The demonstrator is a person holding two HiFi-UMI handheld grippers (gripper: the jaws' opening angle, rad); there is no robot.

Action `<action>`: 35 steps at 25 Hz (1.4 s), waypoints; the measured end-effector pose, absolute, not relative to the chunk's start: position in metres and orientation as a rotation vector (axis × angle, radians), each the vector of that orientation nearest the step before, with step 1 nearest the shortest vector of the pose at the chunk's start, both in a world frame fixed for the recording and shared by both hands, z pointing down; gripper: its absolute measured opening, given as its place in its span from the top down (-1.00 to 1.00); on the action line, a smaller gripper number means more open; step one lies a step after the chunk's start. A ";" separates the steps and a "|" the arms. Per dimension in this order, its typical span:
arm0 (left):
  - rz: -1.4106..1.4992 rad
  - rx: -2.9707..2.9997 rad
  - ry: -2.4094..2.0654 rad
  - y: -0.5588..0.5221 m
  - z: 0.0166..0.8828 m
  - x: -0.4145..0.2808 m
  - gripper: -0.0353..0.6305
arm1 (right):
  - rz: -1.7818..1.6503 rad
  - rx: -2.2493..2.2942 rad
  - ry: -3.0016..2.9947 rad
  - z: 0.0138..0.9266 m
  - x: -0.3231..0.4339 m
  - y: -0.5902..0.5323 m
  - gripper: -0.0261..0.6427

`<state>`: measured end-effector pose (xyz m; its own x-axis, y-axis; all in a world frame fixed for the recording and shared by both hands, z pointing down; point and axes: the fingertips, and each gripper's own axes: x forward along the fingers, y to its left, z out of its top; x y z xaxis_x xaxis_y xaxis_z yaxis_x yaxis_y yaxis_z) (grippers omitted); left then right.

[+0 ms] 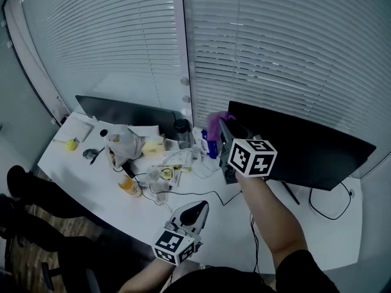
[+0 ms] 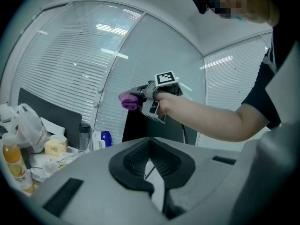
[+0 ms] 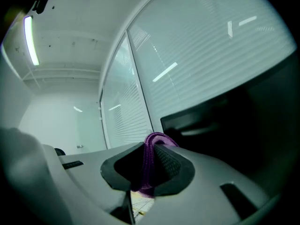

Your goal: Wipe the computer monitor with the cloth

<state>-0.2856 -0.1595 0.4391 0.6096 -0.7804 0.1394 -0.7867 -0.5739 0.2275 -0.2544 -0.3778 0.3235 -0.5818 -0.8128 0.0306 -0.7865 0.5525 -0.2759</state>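
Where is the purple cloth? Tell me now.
In the head view, the purple cloth is clamped in the right gripper, held up by the top left corner of the right-hand monitor.

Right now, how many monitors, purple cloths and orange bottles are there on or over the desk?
Monitors: 2, the left monitor and the right monitor
Purple cloth: 1
Orange bottle: 1
Total: 4
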 end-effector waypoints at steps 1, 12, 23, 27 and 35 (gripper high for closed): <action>0.031 2.575 -1.276 -0.160 0.438 -0.284 0.88 | -0.386 -1.384 2.677 0.318 -0.254 -0.377 0.70; 0.014 2.614 -1.263 -0.159 0.426 -0.279 0.88 | -0.302 -1.391 2.672 0.289 -0.247 -0.371 0.70; 0.010 2.623 -1.261 -0.154 0.421 -0.278 0.88 | -0.240 -1.388 2.674 0.268 -0.246 -0.362 0.70; 0.007 2.632 -1.257 -0.154 0.419 -0.274 0.88 | -0.207 -1.383 2.672 0.260 -0.242 -0.357 0.70; -0.013 2.656 -1.246 -0.147 0.415 -0.261 0.88 | -0.070 -1.436 2.666 0.240 -0.226 -0.350 0.70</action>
<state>-0.2612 -0.1474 0.4154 0.6429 -0.7618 0.0799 -0.7600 -0.6214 0.1905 -0.2260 -0.3498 0.2403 -0.5456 -0.8345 -0.0770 -0.8293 0.5509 -0.0941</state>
